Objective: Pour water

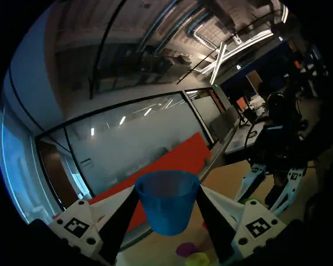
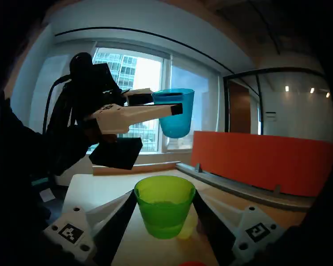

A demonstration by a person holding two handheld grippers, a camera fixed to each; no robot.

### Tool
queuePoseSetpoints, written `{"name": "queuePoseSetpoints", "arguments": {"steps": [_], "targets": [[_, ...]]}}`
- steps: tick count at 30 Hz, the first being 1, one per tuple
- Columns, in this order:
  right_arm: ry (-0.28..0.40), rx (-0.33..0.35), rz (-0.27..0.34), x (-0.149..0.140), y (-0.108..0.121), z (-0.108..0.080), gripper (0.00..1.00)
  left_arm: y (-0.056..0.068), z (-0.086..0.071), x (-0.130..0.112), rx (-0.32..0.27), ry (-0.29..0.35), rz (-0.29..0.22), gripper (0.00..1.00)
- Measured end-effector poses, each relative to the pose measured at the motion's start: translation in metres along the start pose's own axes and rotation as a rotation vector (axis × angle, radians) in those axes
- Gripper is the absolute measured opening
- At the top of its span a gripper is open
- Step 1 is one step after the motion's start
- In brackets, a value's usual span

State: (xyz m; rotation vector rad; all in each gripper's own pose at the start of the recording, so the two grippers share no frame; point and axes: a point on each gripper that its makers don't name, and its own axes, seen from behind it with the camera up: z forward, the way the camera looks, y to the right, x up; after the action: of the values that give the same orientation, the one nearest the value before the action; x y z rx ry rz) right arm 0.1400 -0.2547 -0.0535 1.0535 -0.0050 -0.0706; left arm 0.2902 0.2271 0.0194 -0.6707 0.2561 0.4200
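Note:
A translucent blue cup [image 1: 167, 204] stands upright between the fingers of my left gripper [image 1: 166, 195], which is shut on it. In the right gripper view the same blue cup [image 2: 174, 115] hangs high in the air in the left gripper [image 2: 166, 104], a person's dark sleeve behind it. My right gripper [image 2: 164, 199] is shut on an upright green cup [image 2: 164, 208], low over the pale table [image 2: 100, 186]. The blue cup is above and beyond the green one, not tilted. The right gripper [image 1: 273, 186] also appears far right in the left gripper view. Whether either cup holds water I cannot tell.
An orange partition [image 2: 264, 159] with a grey rail runs along the table's right side. Small purple [image 1: 186, 249] and yellow [image 1: 197, 259] objects lie on the wooden table below the blue cup. Large windows [image 2: 135, 80] stand behind. Glass walls [image 1: 135, 137] and desks lie farther off.

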Motion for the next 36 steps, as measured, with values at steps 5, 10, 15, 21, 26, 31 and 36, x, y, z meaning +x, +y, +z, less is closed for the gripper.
{"name": "queuePoseSetpoints", "arguments": {"steps": [5, 10, 15, 21, 26, 31, 36], "targets": [[0.003, -0.001, -0.002, 0.002, -0.001, -0.001, 0.91, -0.009, 0.003, -0.006, 0.004, -0.011, -0.199, 0.86], [0.009, -0.005, -0.005, 0.005, -0.001, -0.002, 0.91, -0.011, 0.003, -0.006, -0.015, -0.003, -0.358, 0.86], [0.009, -0.007, -0.005, 0.007, 0.0, -0.002, 0.91, -0.012, 0.003, -0.013, -0.022, -0.016, -0.432, 0.86], [0.001, -0.016, -0.014, 0.01, 0.002, -0.005, 0.91, -0.014, 0.0, -0.022, -0.014, -0.031, -0.433, 0.86], [-0.007, -0.039, -0.01, 0.012, 0.009, -0.012, 0.91, -0.01, -0.009, -0.035, -0.016, -0.051, -0.426, 0.86], [-0.018, -0.068, -0.01, 0.011, 0.017, -0.02, 0.91, -0.006, -0.016, -0.051, -0.013, -0.075, -0.434, 0.86], [-0.032, -0.093, -0.016, 0.008, 0.023, -0.031, 0.91, -0.004, -0.024, -0.066, -0.006, -0.099, -0.442, 0.86]]}}
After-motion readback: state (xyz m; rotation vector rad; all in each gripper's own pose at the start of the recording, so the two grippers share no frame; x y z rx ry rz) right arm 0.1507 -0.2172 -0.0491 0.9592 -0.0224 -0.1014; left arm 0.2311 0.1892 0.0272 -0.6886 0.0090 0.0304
